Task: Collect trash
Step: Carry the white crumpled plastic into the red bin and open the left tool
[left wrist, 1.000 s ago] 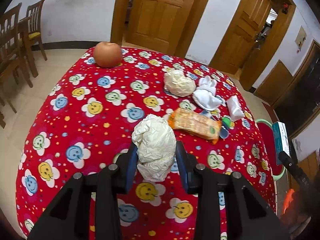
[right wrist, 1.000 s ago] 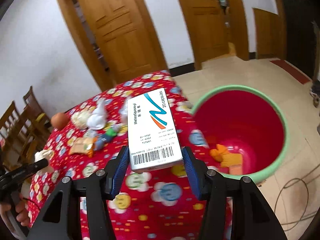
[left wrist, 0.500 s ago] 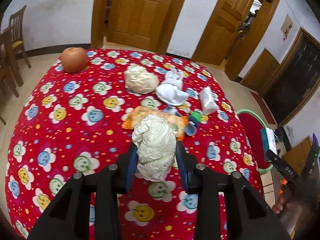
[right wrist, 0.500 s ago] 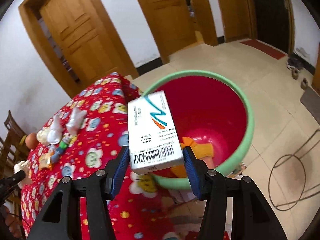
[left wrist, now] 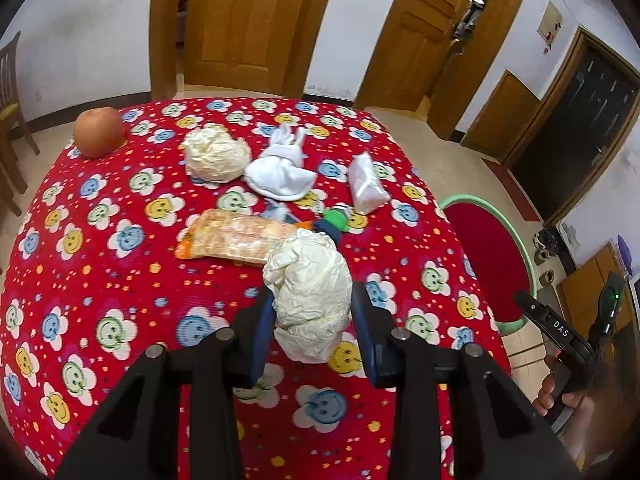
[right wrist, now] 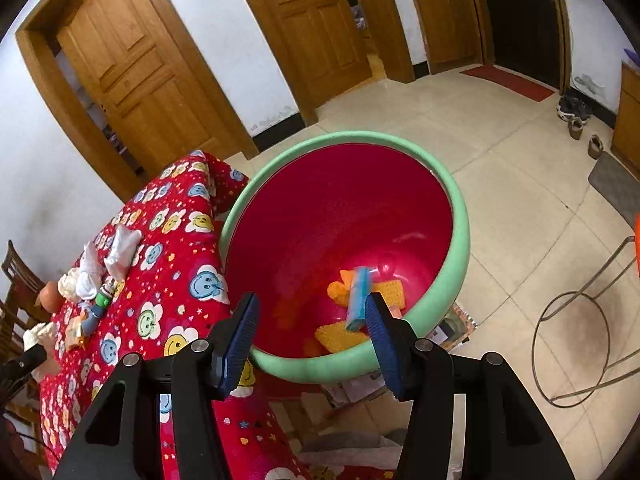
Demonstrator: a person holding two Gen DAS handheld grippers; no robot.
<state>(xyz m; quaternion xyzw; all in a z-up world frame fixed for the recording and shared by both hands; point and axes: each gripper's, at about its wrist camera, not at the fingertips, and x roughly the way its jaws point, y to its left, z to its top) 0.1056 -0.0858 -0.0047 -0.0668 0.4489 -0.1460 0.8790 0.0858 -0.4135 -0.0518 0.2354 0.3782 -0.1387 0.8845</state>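
The box (right wrist: 359, 298) has left the right gripper (right wrist: 312, 344), whose jaws now stand apart and empty, and lies lower centre in the bin (right wrist: 460, 232), long axis near-vertical, while the left gripper (left wrist: 312, 320) clamps crumpled paper (left wrist: 310, 292).

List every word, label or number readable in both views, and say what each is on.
"DAS": white letters on the black bar held in the right hand.
Blue-edged box in the bin: print not readable.
Snack packet on the table: print too blurred.
Wall plate: red marks too small to read.
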